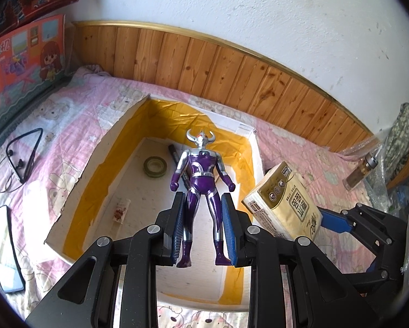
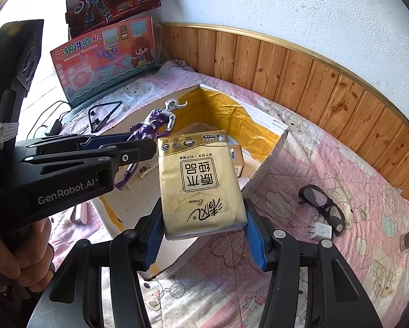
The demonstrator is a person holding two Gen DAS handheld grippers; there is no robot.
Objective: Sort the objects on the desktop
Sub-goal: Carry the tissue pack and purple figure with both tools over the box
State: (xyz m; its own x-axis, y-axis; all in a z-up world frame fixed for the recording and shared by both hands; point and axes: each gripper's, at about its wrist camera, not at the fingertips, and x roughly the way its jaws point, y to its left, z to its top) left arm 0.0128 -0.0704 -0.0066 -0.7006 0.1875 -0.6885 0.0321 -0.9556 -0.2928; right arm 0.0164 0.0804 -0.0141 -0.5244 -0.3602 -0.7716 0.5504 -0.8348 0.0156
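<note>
Your left gripper pinches a purple and silver toy figure by its legs. The toy hangs in the air over the open cardboard box with yellow tape inside. Your right gripper squeezes a gold pack of tissues by its near end, and the pack hangs over the near right corner of the same box.

Here is what could go wrong. The toy is held only by its thin, shiny legs, so it could slip or swing if you shake your hand. If you let go too high, it could bounce on the roll of tape or the black marker on the box floor. The tissue pack is soft and sticks far out from the pads, so it could bend down and slide free. The two grippers are near each other, and the pack could bump the toy or the left gripper if you both move in together. The pack could also catch on the box wall and tip out onto the pink bedsheet.

The toy has silver horns, silver arms and purple boots. It looks hard and smooth. The tissue pack is shiny gold with black writing, flat, and a bit crinkled.
</note>
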